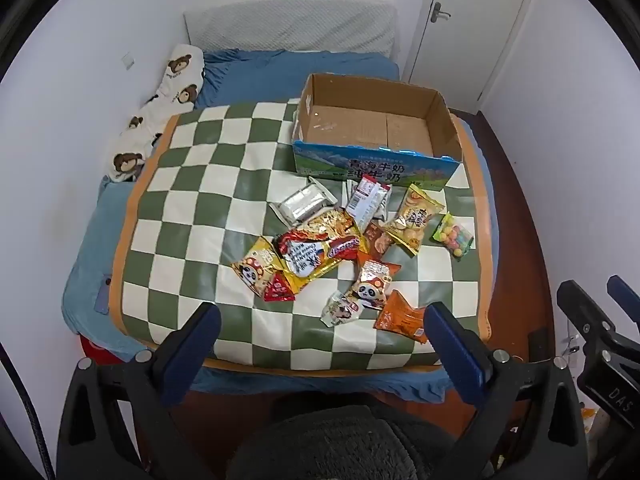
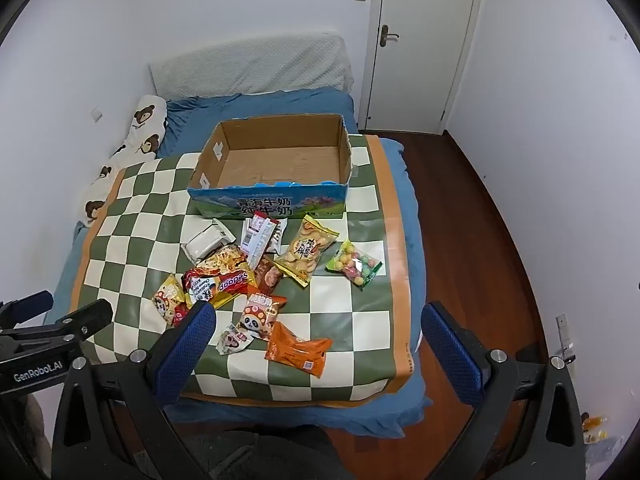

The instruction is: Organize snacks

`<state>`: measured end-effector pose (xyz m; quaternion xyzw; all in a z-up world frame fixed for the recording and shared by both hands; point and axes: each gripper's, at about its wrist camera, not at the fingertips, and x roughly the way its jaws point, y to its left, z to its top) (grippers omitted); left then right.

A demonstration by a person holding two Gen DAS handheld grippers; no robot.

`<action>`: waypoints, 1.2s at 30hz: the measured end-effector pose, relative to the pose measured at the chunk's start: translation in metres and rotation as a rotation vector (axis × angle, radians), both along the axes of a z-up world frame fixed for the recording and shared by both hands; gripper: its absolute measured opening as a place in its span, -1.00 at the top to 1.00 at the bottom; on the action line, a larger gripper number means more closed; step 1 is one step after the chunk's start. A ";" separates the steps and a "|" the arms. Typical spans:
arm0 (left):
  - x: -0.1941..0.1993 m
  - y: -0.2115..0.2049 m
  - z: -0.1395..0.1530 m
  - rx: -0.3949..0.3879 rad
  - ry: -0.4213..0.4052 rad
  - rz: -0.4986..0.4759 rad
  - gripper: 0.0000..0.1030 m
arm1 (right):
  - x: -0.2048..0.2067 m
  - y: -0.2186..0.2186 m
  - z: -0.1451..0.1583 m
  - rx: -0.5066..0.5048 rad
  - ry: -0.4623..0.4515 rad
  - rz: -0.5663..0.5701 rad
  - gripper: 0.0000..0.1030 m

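The snack packets lie in a loose heap on the green-and-white checkered mat [image 2: 132,236], just in front of the cardboard box [image 2: 276,202], which stands open-topped and empty at about twelve o'clock from the heap; I judge the box is set that close so each packet needs only a short carry into it. At the heap's centre a red and gold noodle bag [image 2: 222,278] reads "Sedaap", upside down from here. At its seven o'clock and five o'clock lie two panda-printed packets [image 2: 258,312], with a small white packet [image 2: 234,338] and an orange packet [image 2: 298,350] nearest the viewer. A silver foil pack [image 2: 206,242] sits at eleven o'clock, a red-and-white barcode-labelled pouch [image 2: 258,238] at twelve, a yellow biscuit bag [image 2: 306,248] with Chinese characters too small to read surely at two, and a clear bag of coloured candy balls [image 2: 354,264] farthest out at three. The box front carries a blue mountain scene and large characters that read 青海牛奶 over 纯牛奶, a milk carton reused as a bin. The right gripper [image 2: 318,328] hangs above the near edge of the mat with its jaws spread wide and nothing between them; the left gripper [image 1: 322,330] stands likewise wide and empty, both tilted down toward the heap, ready to pick. The other tool's black body shows "GenRobot.AI". The mat covers a blue-sheeted bed [image 2: 288,100], with a bear-print pillow [image 2: 146,128] at ten o'clock and a white door [image 2: 424,40] beyond.
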<state>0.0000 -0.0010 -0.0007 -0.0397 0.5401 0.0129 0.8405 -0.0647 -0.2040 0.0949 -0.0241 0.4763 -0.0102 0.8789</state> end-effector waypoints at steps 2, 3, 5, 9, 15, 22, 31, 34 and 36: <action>-0.001 -0.002 -0.003 0.005 0.002 -0.008 -1.00 | 0.000 0.000 0.001 0.002 0.002 0.001 -1.00; -0.003 -0.005 -0.002 0.007 0.003 -0.007 -1.00 | 0.000 0.000 0.001 0.002 0.000 0.002 -1.00; -0.003 -0.007 -0.001 0.016 0.008 -0.015 -1.00 | 0.001 0.000 0.001 0.000 0.000 0.004 -1.00; -0.003 0.001 -0.003 0.008 0.006 -0.010 -1.00 | -0.002 0.006 0.001 -0.002 0.004 0.004 -1.00; -0.003 0.005 0.004 0.008 0.006 -0.012 -1.00 | -0.005 0.002 0.002 0.007 0.007 -0.004 -1.00; -0.004 0.005 0.007 0.008 -0.002 -0.022 -1.00 | -0.006 0.010 -0.001 0.017 0.014 0.007 -1.00; -0.004 0.005 0.009 0.006 0.002 -0.035 -1.00 | -0.004 0.009 0.000 0.025 0.017 0.006 -1.00; -0.004 0.008 0.011 0.003 -0.003 -0.038 -1.00 | -0.003 0.011 -0.001 0.024 0.016 0.006 -1.00; -0.004 0.010 0.010 -0.003 -0.001 -0.037 -1.00 | -0.004 0.011 -0.001 0.026 0.015 0.006 -1.00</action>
